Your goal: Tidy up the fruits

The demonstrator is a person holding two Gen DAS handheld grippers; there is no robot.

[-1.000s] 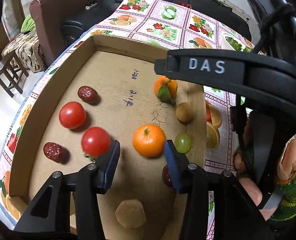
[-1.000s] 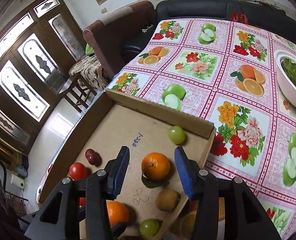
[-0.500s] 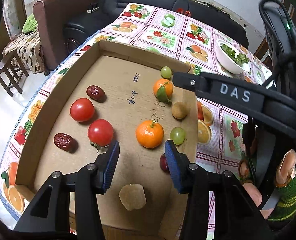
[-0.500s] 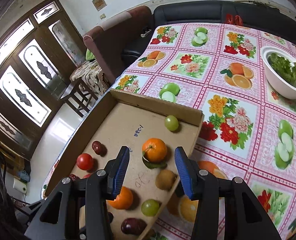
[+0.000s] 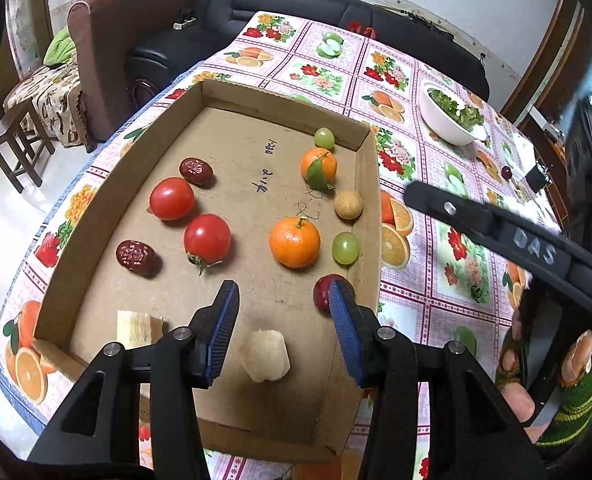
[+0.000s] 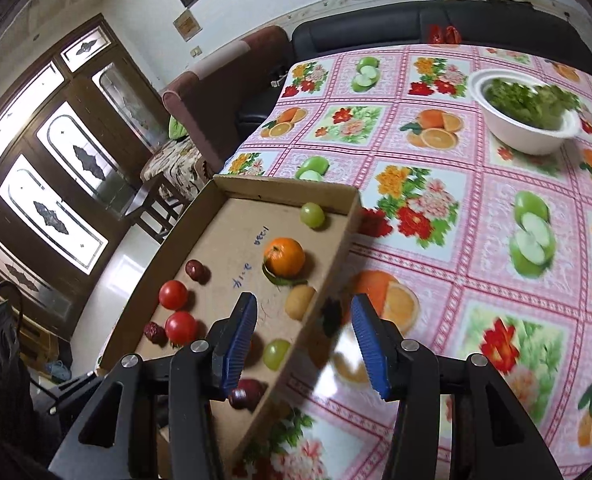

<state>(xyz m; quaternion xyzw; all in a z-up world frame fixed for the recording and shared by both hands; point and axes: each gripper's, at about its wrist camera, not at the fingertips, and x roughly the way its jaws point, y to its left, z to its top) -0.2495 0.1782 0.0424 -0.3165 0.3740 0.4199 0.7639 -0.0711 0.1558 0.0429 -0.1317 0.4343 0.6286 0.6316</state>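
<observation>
Left gripper (image 5: 283,330): jaws apart, nothing between them, held above the near end of a shallow cardboard tray (image 5: 370,200). Right gripper (image 6: 304,344): jaws likewise apart and empty, positioned over the tray's right wall, as seen in the right wrist view.

Tray contents, near to far (left wrist view). Nearest the left gripper lie two pale peeled chunks: one (image 5: 265,356) directly below the open jaws, another (image 5: 137,328) toward the near left corner. A dark red fruit (image 5: 322,292) sits just beside the right fingertip, close to the right wall. On the left side, a wrinkled red date (image 5: 135,257) lies near a tomato (image 5: 207,239); a second tomato (image 5: 171,198) and a second date (image 5: 195,171) follow farther back. On the right side, an orange (image 5: 294,242) stands just beside a green grape (image 5: 345,247); beyond them a small tan round fruit (image 5: 348,204) rests near the wall, then a leafed orange (image 5: 319,166), then a second green grape (image 5: 324,137) close to the far wall. Blue handwriting marks the tray floor between the two groups.

The tray rests on a table with a fruit-and-flower print tablecloth (image 6: 476,240). Farther back on the table stands a white bowl of greens (image 6: 528,114). Beyond the table: a black sofa (image 6: 416,26) and a brown armchair (image 5: 127,32).
</observation>
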